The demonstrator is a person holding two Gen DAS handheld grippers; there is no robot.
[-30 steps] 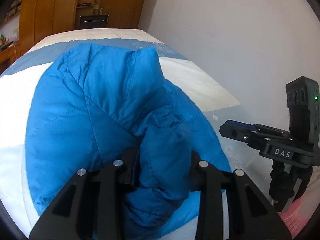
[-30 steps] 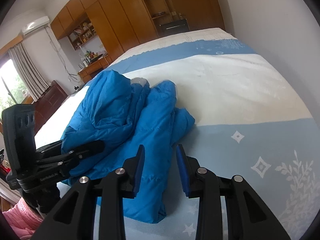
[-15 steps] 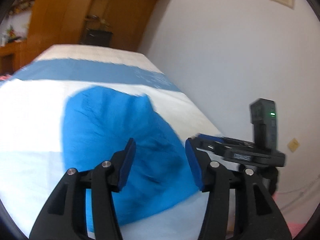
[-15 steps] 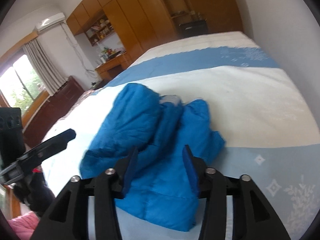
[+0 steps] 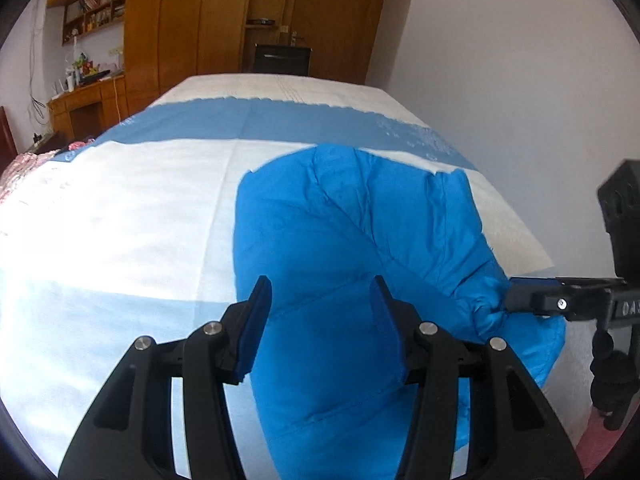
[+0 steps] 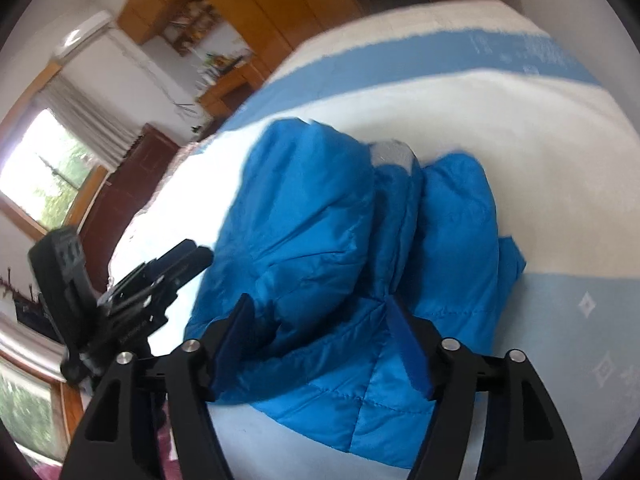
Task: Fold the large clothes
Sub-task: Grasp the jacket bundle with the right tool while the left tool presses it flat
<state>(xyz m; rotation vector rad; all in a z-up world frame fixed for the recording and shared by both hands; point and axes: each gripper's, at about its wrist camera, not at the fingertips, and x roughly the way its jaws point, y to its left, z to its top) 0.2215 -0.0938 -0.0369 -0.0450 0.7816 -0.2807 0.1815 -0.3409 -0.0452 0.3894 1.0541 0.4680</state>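
Step in hand: release after a fold. Blue jacket (image 5: 360, 248) lies bundled on the bed (image 5: 120, 208), centre-right of the left wrist frame. Left hand-held gripper (image 5: 320, 328) spread, nothing pinched, jacket behind the gap. Right hand-held gripper (image 6: 320, 344) has just been opening; jaws wide, nothing visibly pinched, jacket beyond them. Judgement: next move calls for picking a loose edge and regripping to tidy the bundle
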